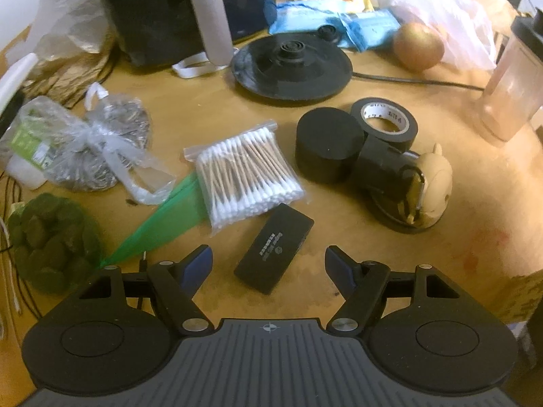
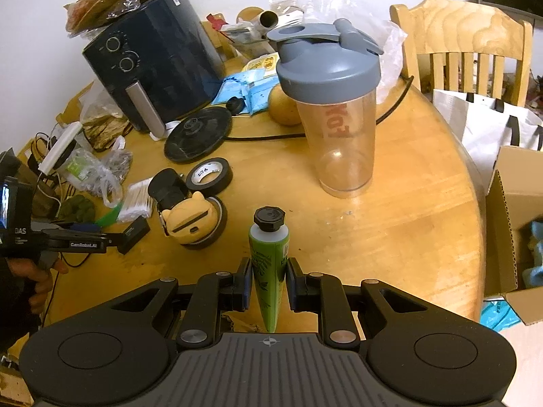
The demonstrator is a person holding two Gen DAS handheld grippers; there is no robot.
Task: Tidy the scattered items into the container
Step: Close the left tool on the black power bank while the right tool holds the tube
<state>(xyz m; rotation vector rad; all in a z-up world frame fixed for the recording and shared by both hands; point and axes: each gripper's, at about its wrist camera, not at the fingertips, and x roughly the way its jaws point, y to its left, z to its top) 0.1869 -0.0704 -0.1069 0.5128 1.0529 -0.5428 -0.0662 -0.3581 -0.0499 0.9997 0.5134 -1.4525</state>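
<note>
My left gripper (image 1: 268, 261) is open just above a flat black box (image 1: 274, 249) on the wooden table (image 1: 468, 210); the box lies between the fingertips and a little ahead. Beyond it lie a bag of cotton swabs (image 1: 246, 173), a black cylinder (image 1: 327, 144), a tape roll (image 1: 385, 119) and a tan cat-shaped gadget (image 1: 431, 186). My right gripper (image 2: 269, 283) is shut on a green tube (image 2: 269, 271) with a black cap, held above the table. A cardboard box (image 2: 512, 234) stands open at the right edge. The left gripper shows in the right wrist view (image 2: 112, 239).
A clear shaker bottle (image 2: 339, 108) with a grey lid stands ahead of my right gripper. A black air fryer (image 2: 152, 54), a kettle base (image 2: 198, 134), blue packets (image 2: 244, 88), plastic bags (image 1: 85, 142) and a green net bag (image 1: 51, 240) crowd the left. A wooden chair (image 2: 468, 47) stands behind.
</note>
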